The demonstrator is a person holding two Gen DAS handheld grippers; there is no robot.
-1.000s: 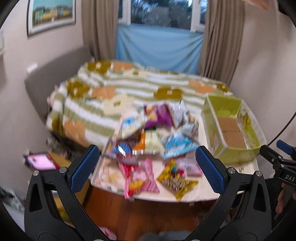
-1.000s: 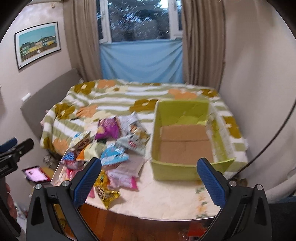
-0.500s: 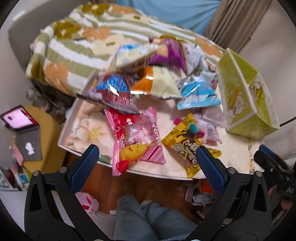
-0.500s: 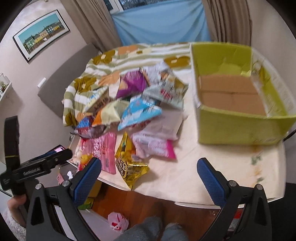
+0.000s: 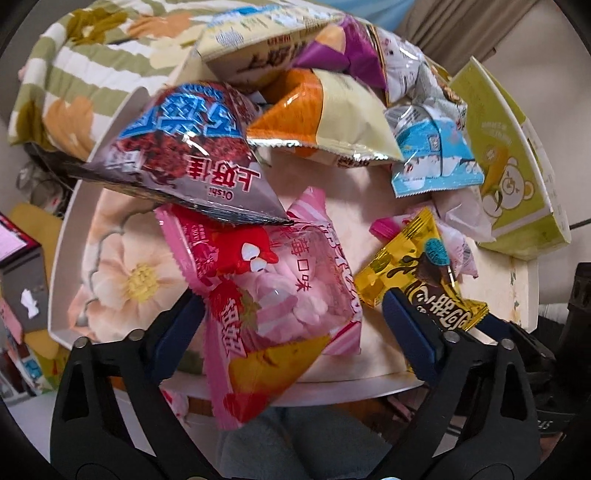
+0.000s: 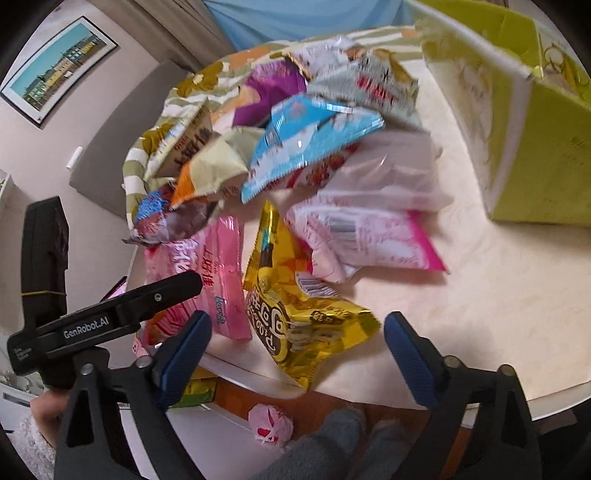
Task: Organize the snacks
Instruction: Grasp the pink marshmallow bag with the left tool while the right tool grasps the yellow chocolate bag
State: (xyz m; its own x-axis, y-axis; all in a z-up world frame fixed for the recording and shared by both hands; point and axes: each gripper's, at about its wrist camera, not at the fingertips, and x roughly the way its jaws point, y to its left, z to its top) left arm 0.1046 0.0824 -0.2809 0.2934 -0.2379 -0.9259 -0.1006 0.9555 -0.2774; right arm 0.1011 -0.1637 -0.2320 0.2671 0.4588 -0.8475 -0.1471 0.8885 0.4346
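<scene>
Crinkly foil snack packets [image 5: 295, 155] lie unsorted beside the green cardboard box [image 6: 517, 140] (both jaws wide, holding nothing).

This is a bedroom in a home. At the upper left of the left wrist view a bed is spread with a green-striped floral duvet [image 5: 74, 74], and in the right wrist view a framed picture of buildings [image 6: 59, 66] hangs on the beige wall at the upper left, with beige curtains [image 6: 177, 26] at the top. Snack bags [image 5: 280, 288] lie on a table with a flower-printed top [image 5: 122, 273] in the middle.
</scene>
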